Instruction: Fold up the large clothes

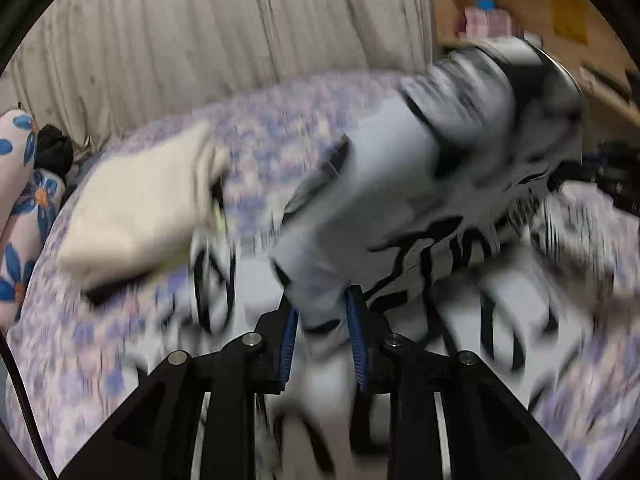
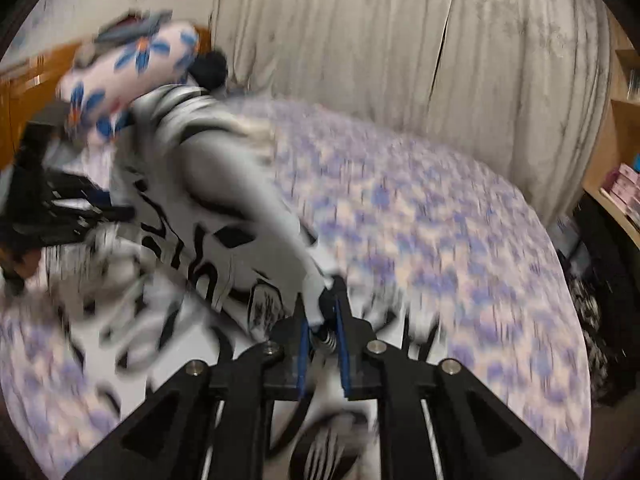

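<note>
- Left wrist view first: the bed (image 1: 100, 332), under a lilac flowered cover, fills most of the scene, and a pale curtain (image 1: 200, 28) hangs along its far side.
- Spread on the near half of the bed and lifted partly off it is the white garment with black print (image 1: 384, 200), a large piece and badly blurred in both views.
- It runs as a raised band between the two grippers, so its long axis lies left to right across the bed, not toward the curtain.
- A folded cream cloth (image 1: 136, 208) lies on the bed to the far left of it, well apart from the lifted part.
- A pillow with blue flowers (image 1: 20, 208) sits at the far left edge, with something dark and small just beside it that I cannot make out.
- The left hand-held gripper (image 1: 322, 324) is clenched on an edge of the garment, cloth bunched between its blue pads.
- The right hand-held gripper (image 2: 322, 320) likewise pinches a narrow, striped bit of hem, and the fabric climbs away from it to the far left.
- My guess is that each hand has one end and neither is nearer the middle, so the fold depends on carrying both ends the same way while the band stays taut.
</note>
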